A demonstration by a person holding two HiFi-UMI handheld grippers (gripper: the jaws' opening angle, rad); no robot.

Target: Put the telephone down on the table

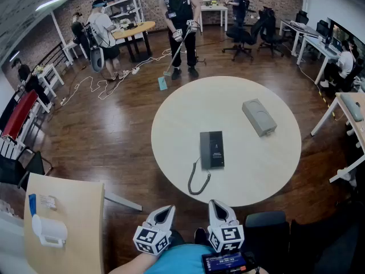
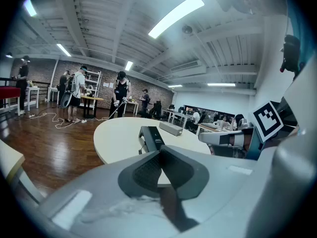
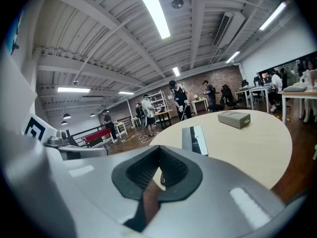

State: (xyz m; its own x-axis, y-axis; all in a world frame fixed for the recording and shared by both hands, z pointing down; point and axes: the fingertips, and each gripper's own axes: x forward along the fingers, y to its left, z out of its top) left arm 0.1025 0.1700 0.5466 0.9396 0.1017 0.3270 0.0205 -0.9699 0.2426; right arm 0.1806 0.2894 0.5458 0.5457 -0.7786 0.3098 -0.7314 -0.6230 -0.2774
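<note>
A dark telephone point(image 1: 211, 149) lies flat on the round white table point(image 1: 171, 130), its coiled cord point(image 1: 197, 182) trailing toward the near edge. It also shows in the left gripper view point(image 2: 151, 137) and the right gripper view point(image 3: 196, 139), ahead of the jaws. Both grippers hang short of the table's near edge, apart from the telephone. My left gripper point(image 1: 165, 210) point(image 2: 159, 154) has its jaws closed together with nothing between them. My right gripper point(image 1: 217, 205) point(image 3: 159, 152) is shut and empty too.
A grey box point(image 1: 259, 117) point(image 2: 171, 128) point(image 3: 234, 119) lies on the table's far right. A light wooden panel point(image 1: 63, 221) stands at the near left, a black chair point(image 1: 267, 228) at the near right. A person with a long-handled tool point(image 1: 181, 21) stands beyond the table; desks line the right wall.
</note>
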